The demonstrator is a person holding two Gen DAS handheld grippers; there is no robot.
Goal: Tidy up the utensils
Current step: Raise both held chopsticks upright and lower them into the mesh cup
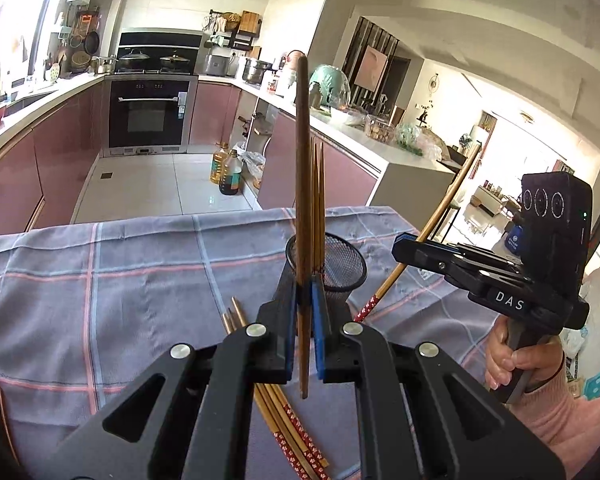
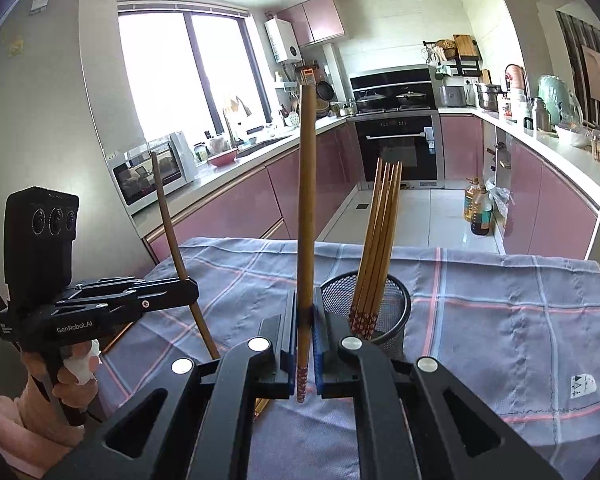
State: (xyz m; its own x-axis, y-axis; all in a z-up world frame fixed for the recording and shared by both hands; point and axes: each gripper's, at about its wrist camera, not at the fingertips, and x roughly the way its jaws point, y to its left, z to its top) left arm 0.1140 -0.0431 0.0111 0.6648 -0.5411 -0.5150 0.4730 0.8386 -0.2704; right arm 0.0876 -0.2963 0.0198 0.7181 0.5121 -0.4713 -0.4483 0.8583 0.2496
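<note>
My left gripper is shut on a brown chopstick and holds it upright just in front of the black mesh holder. My right gripper is shut on a chopstick with a red patterned end, upright, just left of the mesh holder. Several chopsticks stand in the holder. More chopsticks lie on the checked cloth under my left gripper. The right gripper also shows in the left wrist view, the left gripper in the right wrist view.
The table carries a grey-blue checked cloth with a white label at the right. Beyond the far edge lie a tiled floor, pink cabinets, an oven and oil bottles.
</note>
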